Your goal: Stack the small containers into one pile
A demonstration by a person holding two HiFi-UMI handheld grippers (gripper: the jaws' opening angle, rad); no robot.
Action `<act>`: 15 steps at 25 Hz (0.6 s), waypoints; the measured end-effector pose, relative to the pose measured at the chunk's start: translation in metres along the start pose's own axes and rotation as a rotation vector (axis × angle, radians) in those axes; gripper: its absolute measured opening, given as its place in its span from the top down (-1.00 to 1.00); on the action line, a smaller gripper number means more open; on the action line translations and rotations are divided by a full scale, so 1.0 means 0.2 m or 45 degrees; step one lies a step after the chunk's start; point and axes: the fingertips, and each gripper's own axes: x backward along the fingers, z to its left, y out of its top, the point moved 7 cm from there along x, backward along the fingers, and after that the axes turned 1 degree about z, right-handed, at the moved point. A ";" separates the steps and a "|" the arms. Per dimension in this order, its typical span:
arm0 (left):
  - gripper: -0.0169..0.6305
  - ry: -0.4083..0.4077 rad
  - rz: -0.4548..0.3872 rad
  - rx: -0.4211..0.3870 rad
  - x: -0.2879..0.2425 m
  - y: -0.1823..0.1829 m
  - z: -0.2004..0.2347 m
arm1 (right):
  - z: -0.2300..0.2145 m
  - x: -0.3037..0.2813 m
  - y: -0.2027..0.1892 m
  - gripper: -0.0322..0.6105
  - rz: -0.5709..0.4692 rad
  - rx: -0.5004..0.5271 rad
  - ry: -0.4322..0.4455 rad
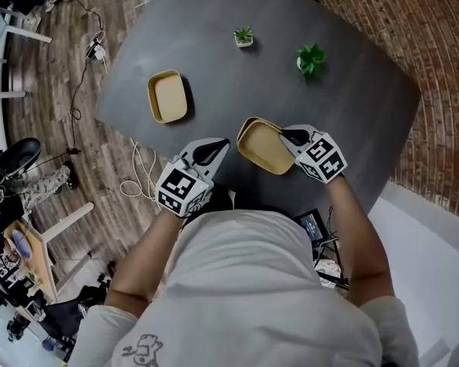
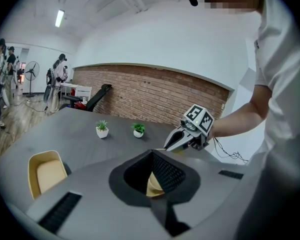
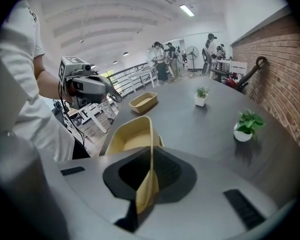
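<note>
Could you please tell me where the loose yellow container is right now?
In the head view, the loose container lies on the table, at its left, beyond the left tool.

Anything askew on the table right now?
Yes: the upper container, pinched by its wall in the right hand-held gripper, sits tilted over the lower container, rims offset rather than flush. The third container lies flat, apart.

Red brick wall (image 2: 155,96) curves behind a dark grey table (image 1: 214,21). Wood-plank floor (image 1: 46,75), cables (image 1: 130,186) trailing. White ceiling, strip light (image 2: 59,18). Standing fan (image 2: 31,71) at far end.
</note>
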 end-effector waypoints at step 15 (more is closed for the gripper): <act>0.91 0.036 0.090 0.048 -0.11 -0.03 0.09 | -0.15 -0.22 -0.07 0.83 0.104 0.020 0.127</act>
